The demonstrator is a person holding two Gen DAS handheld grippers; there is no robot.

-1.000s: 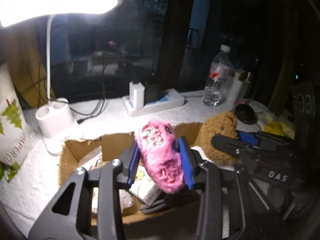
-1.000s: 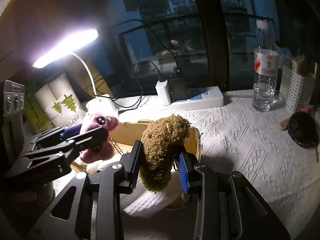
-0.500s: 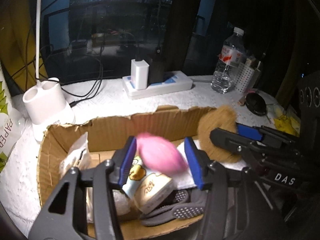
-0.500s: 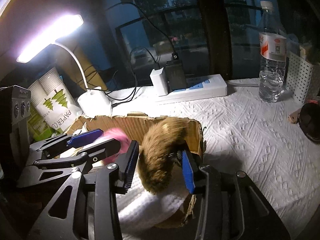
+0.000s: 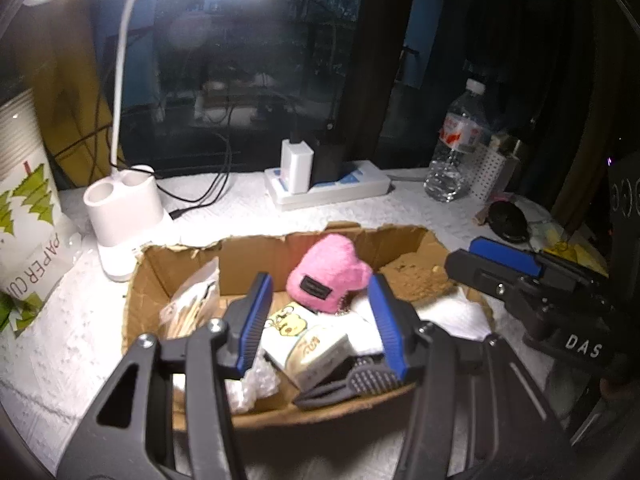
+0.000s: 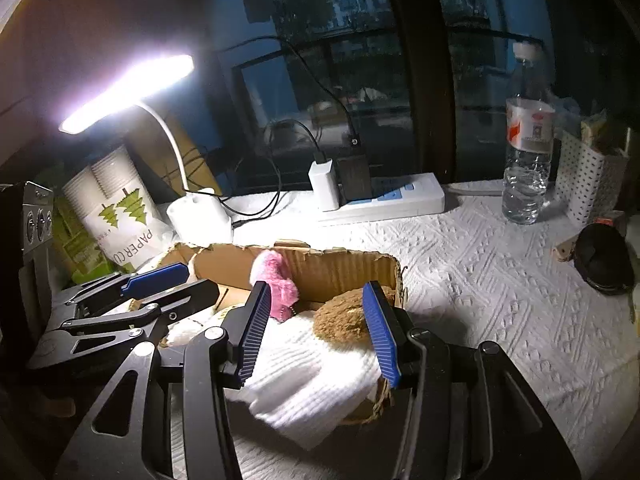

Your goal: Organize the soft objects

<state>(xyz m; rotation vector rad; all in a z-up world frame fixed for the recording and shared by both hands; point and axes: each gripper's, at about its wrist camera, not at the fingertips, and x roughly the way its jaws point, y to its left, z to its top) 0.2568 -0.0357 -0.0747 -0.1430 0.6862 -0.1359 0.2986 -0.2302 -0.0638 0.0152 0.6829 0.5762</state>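
The pink plush (image 5: 326,276) lies in the cardboard box (image 5: 256,254) just ahead of the empty, spread left gripper (image 5: 320,322); the brown plush (image 6: 346,318) sits, apparently untouched, between the parted fingers of the right gripper (image 6: 320,328), which is nearer it.

You have a table (image 6: 500,292) covered in a white textured cloth — everything sits on that. Near your front edge stands the torn cardboard box (image 5: 256,252), open at the top. Toward the far edge, by the window, lies a white power strip (image 6: 384,200) with chargers plugged in. At the far left stands the white lamp base (image 5: 122,216), and left of it a sleeve of paper cups (image 6: 116,208). To the far right you see a clear water bottle (image 6: 528,168) beside a white perforated holder (image 6: 580,176) — and a dark round object (image 6: 604,260) near the right edge.
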